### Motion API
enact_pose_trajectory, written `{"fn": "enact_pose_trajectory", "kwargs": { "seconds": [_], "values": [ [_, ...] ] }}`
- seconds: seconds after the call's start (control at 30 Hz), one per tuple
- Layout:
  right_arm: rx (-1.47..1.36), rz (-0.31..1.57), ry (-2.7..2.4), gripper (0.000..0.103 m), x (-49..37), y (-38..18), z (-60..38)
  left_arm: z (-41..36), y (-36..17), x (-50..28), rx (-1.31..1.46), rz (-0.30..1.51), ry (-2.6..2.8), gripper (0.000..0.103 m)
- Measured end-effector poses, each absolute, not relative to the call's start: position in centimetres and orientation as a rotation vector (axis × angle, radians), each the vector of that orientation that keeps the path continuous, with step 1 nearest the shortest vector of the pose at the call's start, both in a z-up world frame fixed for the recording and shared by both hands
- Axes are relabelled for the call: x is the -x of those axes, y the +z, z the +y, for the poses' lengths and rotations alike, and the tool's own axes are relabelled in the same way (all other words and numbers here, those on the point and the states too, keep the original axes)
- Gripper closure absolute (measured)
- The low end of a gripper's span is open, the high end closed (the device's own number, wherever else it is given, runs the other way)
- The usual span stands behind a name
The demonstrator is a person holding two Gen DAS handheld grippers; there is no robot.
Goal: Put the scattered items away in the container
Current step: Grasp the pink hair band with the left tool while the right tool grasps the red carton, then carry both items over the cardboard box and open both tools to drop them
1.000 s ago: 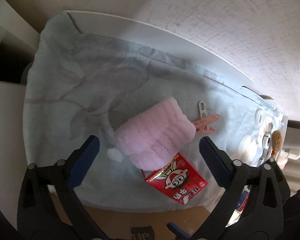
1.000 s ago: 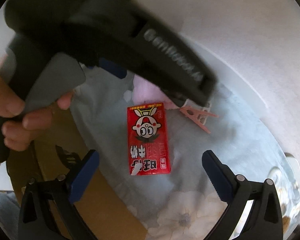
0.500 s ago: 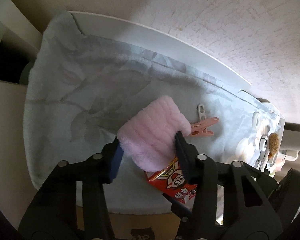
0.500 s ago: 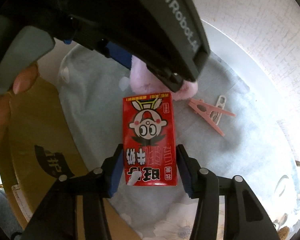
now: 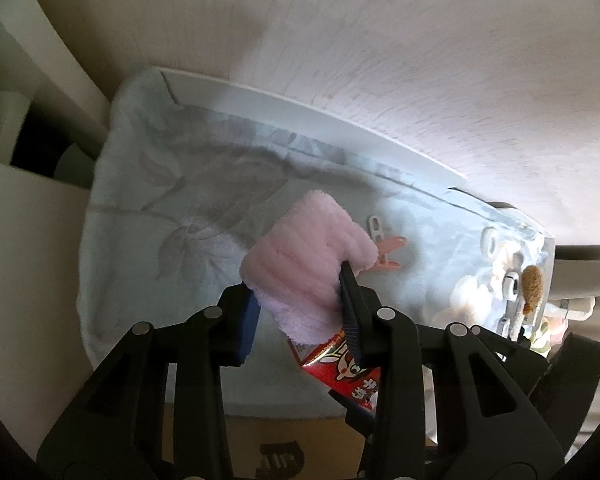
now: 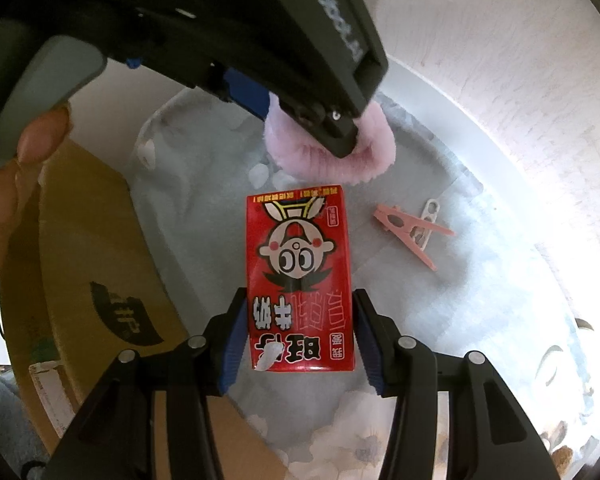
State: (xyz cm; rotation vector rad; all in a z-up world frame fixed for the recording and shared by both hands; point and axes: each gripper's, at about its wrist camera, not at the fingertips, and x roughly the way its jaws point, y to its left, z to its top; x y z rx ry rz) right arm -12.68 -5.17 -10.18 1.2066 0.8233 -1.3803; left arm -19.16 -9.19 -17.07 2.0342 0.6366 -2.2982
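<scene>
From the left wrist view, a pale blue flowered cloth [image 5: 172,216] is covering a white table [image 5: 300,104], and a pink clothes peg [image 5: 388,254] is lying on it beside a small white clip [image 5: 375,227], just past the pink fluffy cloth [image 5: 304,264]. Small white items and a brown brush-like thing [image 5: 532,284] are sitting at the far right edge. A brown cardboard box [image 5: 260,436] is showing at the bottom, under the fingers. A second ago the pink fluffy cloth was lying flat between wide-spread jaws; now the left gripper [image 5: 300,312] is clamping it, jaws closing on it, and the cloth is hanging clear of the table, partly covering the red drink carton [image 5: 340,372] below.

From the right wrist view, the left gripper's black body is filling the upper part of the picture and blocking most of the fluffy cloth [image 6: 364,156]; a person's hand [image 6: 16,176] is holding it at the left. The peg [image 6: 408,232] and clip [image 6: 430,210] are lying to the right, well apart from the carton. The cardboard box [image 6: 100,280] is standing open at the left edge of the table. Earlier the jaws were standing wide around the carton on the cloth; now the right gripper [image 6: 300,344] is gripping the red drink carton [image 6: 300,276] by its lower end, both blue pads [image 6: 234,344] pressing on its sides, with the carton appearing raised off the blue cloth [image 6: 480,300].
</scene>
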Motion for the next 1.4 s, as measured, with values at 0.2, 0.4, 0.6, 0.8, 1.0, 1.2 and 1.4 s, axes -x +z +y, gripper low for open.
{"fn": "enact_pose_trajectory", "kwargs": {
  "seconds": [0.2,0.4,0.6,0.8,1.0,1.2,1.4],
  "values": [
    [-1.179,0.770,-1.435,0.057,13.2,-6.2,-2.3,-10.2,-15.3,19.0,-1.955,0.575,-2.382,0.070],
    [-1.147,0.718,-1.511,0.057,13.8,-1.3,2.2,-10.9,-11.1,16.0,-1.839,0.493,-2.489,0.070],
    [-1.109,0.646,-1.599,0.057,14.0,4.0,7.7,-9.5,-6.6,12.8,-1.727,0.433,-2.563,0.070],
    [-1.067,0.589,-1.648,0.057,15.7,4.8,7.8,-8.1,-3.3,7.8,-1.638,0.414,-2.614,0.070],
    [-1.040,0.534,-1.622,0.057,9.4,1.3,4.0,-7.6,-1.1,2.1,-1.579,0.425,-2.630,0.070],
    [-1.003,0.579,-1.523,0.057,5.2,1.6,3.5,-8.9,-3.4,-2.5,-1.673,0.476,-2.472,0.070],
    [-1.006,0.684,-1.394,0.057,1.4,-1.1,0.9,-11.7,-9.2,-4.5,-1.766,0.540,-2.258,0.070]
  ]
}}
